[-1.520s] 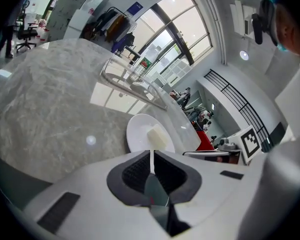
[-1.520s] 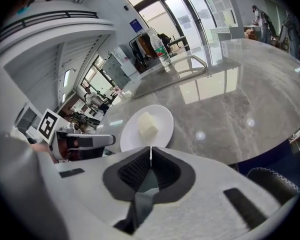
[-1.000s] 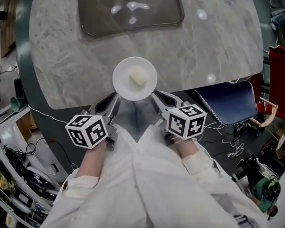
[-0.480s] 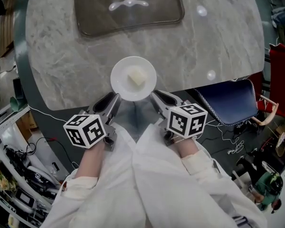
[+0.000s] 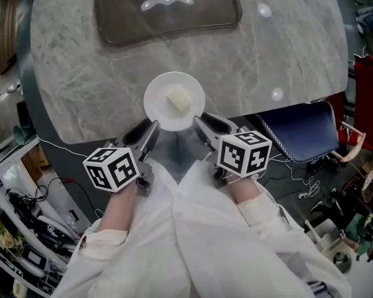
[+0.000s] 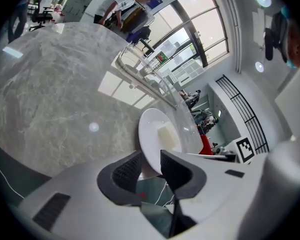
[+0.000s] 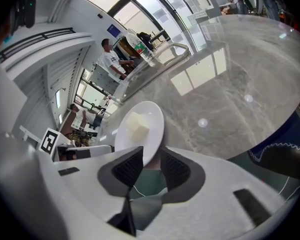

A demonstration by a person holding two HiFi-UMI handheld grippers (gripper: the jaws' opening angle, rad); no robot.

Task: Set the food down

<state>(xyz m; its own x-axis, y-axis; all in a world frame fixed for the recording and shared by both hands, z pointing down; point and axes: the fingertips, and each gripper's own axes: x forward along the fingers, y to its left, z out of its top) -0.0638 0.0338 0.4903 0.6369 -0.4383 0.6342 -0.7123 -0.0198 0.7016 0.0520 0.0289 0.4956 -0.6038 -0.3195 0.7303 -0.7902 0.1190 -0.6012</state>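
A white plate point(image 5: 162, 110) with a pale yellow block of food point(image 5: 178, 100) on it hangs at the near edge of the round marble table point(image 5: 99, 73). My left gripper point(image 5: 153, 127) is shut on the plate's near-left rim. My right gripper point(image 5: 198, 122) is shut on its near-right rim. In the left gripper view the plate point(image 6: 151, 136) stands edge-on between the pads of the left gripper point(image 6: 150, 160), the food point(image 6: 167, 135) on its far face. In the right gripper view the plate point(image 7: 152, 119) and food point(image 7: 137, 127) lie just beyond the right gripper point(image 7: 152, 157). Whether the plate touches the table I cannot tell.
A dark glass tray point(image 5: 166, 8) lies at the far side of the table. A blue chair point(image 5: 298, 132) stands by the table's right edge, with a red object point(image 5: 368, 98) beyond it. Cables and clutter point(image 5: 25, 228) cover the floor on the left. A person point(image 7: 111, 59) stands by a far counter.
The plate and both grippers have shifted slightly forward and left over the table's near edge. Both grips on the rim are unchanged.
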